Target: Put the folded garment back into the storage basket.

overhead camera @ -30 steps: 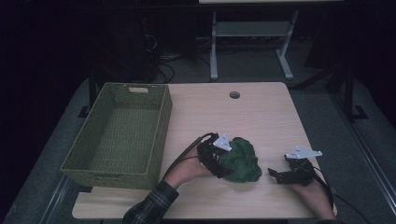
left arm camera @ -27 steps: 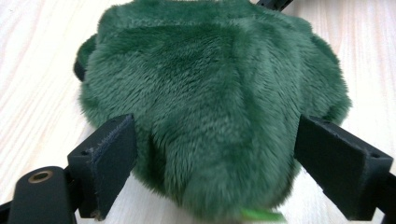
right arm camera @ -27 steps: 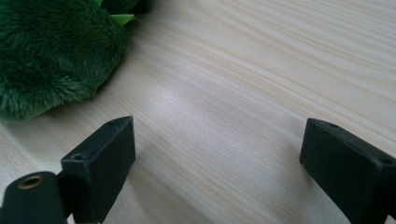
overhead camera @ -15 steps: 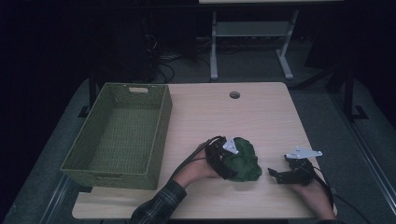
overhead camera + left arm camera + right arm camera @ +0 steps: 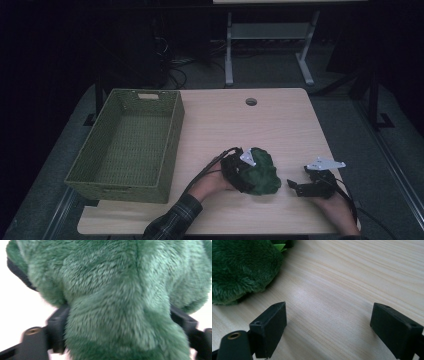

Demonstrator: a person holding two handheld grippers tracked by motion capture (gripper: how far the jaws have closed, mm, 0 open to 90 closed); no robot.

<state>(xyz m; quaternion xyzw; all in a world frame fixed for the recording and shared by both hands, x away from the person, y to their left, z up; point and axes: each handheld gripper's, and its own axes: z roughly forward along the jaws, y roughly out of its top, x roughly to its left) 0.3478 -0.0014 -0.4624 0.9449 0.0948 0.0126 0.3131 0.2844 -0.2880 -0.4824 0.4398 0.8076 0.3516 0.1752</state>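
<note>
Jaws closing around green plush toy (image 5: 125, 305) (axis unclear)

On the tabletop (image 5: 280, 125), the basket (image 5: 131, 145) sits left, the plush toy (image 5: 260, 171) right of it, near the front edge.

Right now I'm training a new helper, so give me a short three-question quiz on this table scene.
1. True or false: the basket holds the plush toy.
2. Which gripper has the toy between its fingers: A left, B right?
3. What lies between the right gripper's fingers?

Key: 1 false, the toy lies on the table beside the basket. 2 A, the left gripper; its fingers have just been closing around the toy. 3 Bare table.
</note>
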